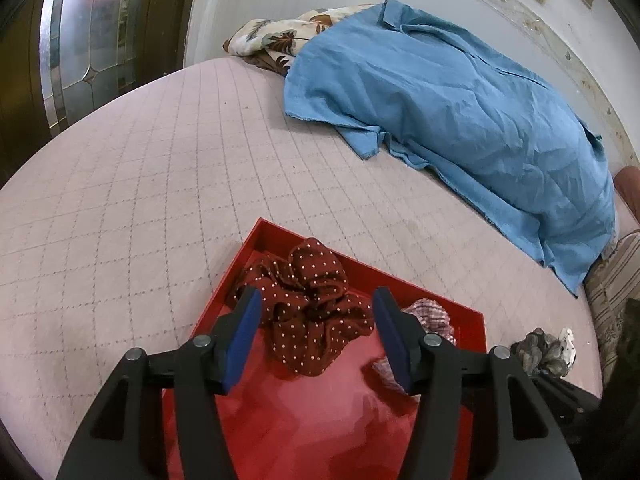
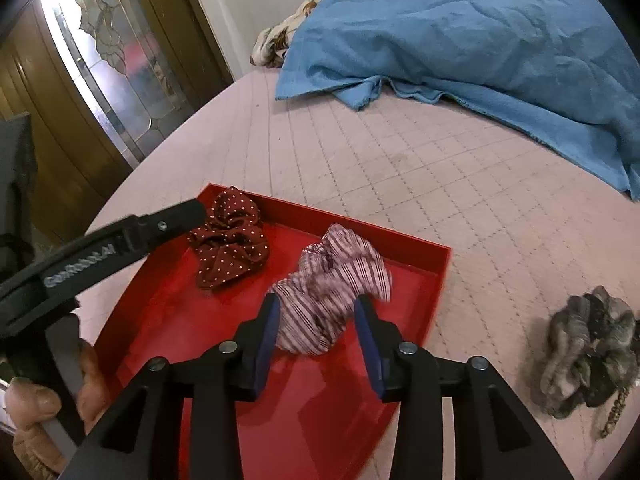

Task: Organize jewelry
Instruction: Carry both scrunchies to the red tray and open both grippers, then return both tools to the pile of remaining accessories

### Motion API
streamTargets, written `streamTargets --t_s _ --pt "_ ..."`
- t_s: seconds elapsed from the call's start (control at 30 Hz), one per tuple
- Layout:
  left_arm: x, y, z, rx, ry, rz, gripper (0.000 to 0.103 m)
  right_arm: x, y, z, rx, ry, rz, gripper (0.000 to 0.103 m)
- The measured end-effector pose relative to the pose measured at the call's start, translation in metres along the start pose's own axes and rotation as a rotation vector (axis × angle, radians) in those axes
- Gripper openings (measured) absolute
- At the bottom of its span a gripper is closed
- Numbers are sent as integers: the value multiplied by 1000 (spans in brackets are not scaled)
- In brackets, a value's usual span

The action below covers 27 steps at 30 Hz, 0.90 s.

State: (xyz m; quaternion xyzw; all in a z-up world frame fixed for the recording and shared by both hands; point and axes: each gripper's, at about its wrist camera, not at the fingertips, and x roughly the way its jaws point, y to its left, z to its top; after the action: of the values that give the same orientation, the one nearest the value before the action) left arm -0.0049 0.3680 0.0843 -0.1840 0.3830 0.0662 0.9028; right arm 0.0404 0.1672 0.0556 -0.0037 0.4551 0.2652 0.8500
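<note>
A red tray lies on the pink quilted bed. A dark red dotted scrunchie lies in it. My left gripper is open just above that scrunchie, pads on either side, not touching. A pink striped scrunchie sits in the tray between the pads of my right gripper, whose jaws stand open around it. A grey scrunchie lies on the bed right of the tray.
A blue cloth covers the far right of the bed, with a floral cloth behind it. A wooden glass-panelled door stands at the left. The left gripper's body crosses the right wrist view.
</note>
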Motion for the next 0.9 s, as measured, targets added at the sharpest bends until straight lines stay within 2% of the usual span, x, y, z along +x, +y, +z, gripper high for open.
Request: streamTargets --t_s 0.1,0.17,0.47,0.67,0.9 --pt "-4 -5 -4 15 -3 9 58 -12 -2 -2 2 -16 -1 46" --pt "-6 -8 -7 27 -7 14 60 -22 -6 -5 8 -28 -6 52" --pt "-15 -36 -33 115 -13 31 62 -58 -37 -24 59 -62 -26 55" --pt "-34 -63 -56 197 -23 8 62 -95 -80 -52 111 -89 -56 56" --pt "-59 -89 -75 215 4 -39 62 -146 -154 -93 206 -118 -141 60"
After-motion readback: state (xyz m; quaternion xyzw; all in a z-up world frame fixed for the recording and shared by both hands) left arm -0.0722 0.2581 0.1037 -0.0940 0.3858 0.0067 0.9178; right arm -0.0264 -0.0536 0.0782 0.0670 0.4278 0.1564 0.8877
